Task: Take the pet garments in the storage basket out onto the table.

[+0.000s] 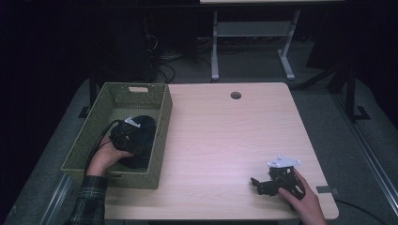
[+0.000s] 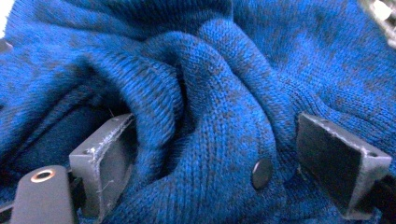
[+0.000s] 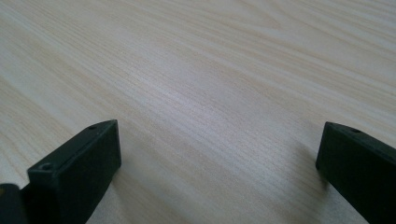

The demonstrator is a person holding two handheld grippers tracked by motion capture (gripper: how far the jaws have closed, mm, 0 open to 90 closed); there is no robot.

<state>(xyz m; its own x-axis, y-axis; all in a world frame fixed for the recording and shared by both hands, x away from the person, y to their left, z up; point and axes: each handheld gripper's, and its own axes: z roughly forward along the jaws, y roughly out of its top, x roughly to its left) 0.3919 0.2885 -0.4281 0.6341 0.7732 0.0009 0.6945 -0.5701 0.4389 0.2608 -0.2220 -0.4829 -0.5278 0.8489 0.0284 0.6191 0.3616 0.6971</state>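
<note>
- The left tongs are down inside the woven basket, which stands at the table's nine o'clock edge in the high view.
- A dark blue knitted garment lies bunched in the bottom of that basket, and the left tongs sit on top of it, toward the heap's seven o'clock side.
- In the left gripper view the left tongs are spread wide, one jaw at eight o'clock and the other at four o'clock, with a thick fold of the blue knit rising between them.
- The knit presses against the inner face of the eight o'clock jaw; on the four o'clock side the fabric reaches close to the jaw, but whether it touches I cannot tell.
- A small dark round button sits on the fold at about five o'clock, just beside the four o'clock jaw.
- The person's left hand grips the left tongs from the basket's six o'clock side, the plaid sleeve coming in from the bottom.
- The right tongs rest low on the table at about five o'clock, well apart from the basket, held by the right hand.
- In the right gripper view the right tongs stand wide with bare pale wood grain between the jaws, holding nothing.
- A round cable hole shows in the tabletop at twelve o'clock.
</note>
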